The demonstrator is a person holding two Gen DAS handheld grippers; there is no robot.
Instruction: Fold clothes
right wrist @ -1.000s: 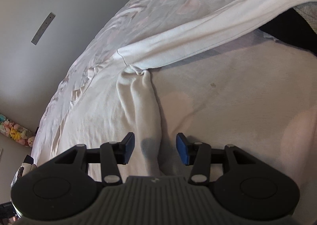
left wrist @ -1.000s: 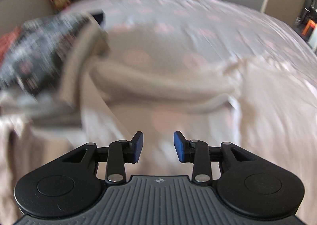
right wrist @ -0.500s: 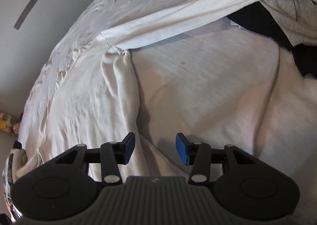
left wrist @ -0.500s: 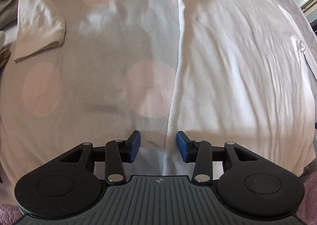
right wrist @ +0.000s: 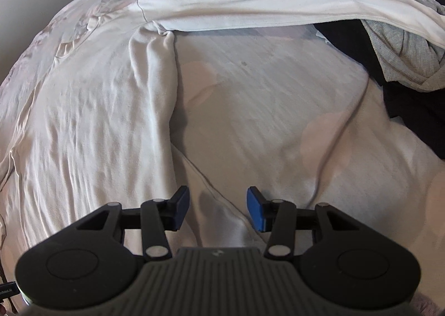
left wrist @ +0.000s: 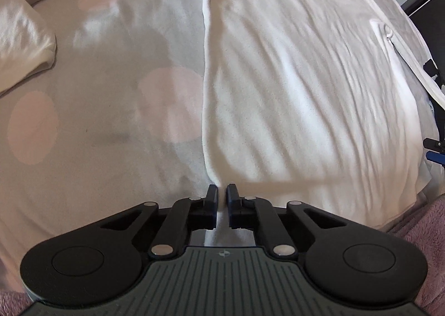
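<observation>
A soft white long-sleeved shirt [left wrist: 306, 79] lies spread and finely wrinkled on a grey bedspread [left wrist: 111, 98] with pale pink dots, one sleeve [right wrist: 250, 12] stretched sideways toward a heap of black and grey clothes [right wrist: 389, 46]. The left gripper [left wrist: 221, 199] has its pads nearly pressed together, pinching the shirt's side seam at the hem corner; the right gripper [right wrist: 218, 210] is spread wide, hovering over the opposite side edge with a fold of cloth between its blue pads [right wrist: 254, 208], not clamped. Bare bedspread lies open beside both shirt edges; a fuzzy mauve fabric [left wrist: 417, 221] borders the near side.
</observation>
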